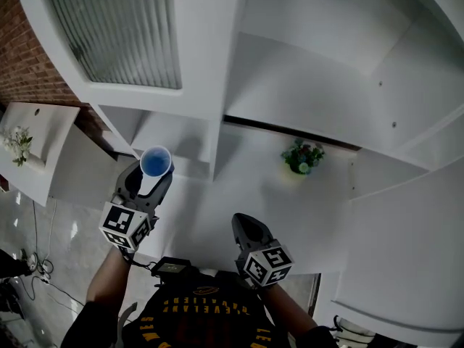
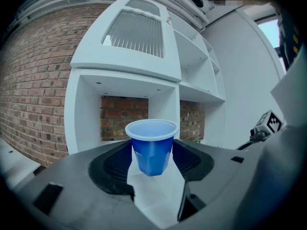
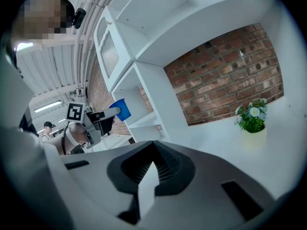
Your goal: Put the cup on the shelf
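Observation:
A blue plastic cup (image 1: 156,161) stands upright between the jaws of my left gripper (image 1: 151,176), which is shut on it. The cup hangs in front of the small lower-left compartment (image 1: 170,138) of the white shelf unit. In the left gripper view the cup (image 2: 152,147) fills the centre, and that compartment (image 2: 123,121) with its brick back lies straight behind it. My right gripper (image 1: 245,227) sits lower over the white counter, shut with nothing in it. From the right gripper view I see the cup (image 3: 122,109) at the left and the shut jaws of the right gripper (image 3: 152,166).
A small potted plant (image 1: 303,156) stands on the wide counter shelf (image 1: 239,194) to the right, also seen as the plant (image 3: 253,119). A cabinet door with ribbed glass (image 1: 123,27) hangs above the left compartment. A low white table with flowers (image 1: 18,145) is at far left.

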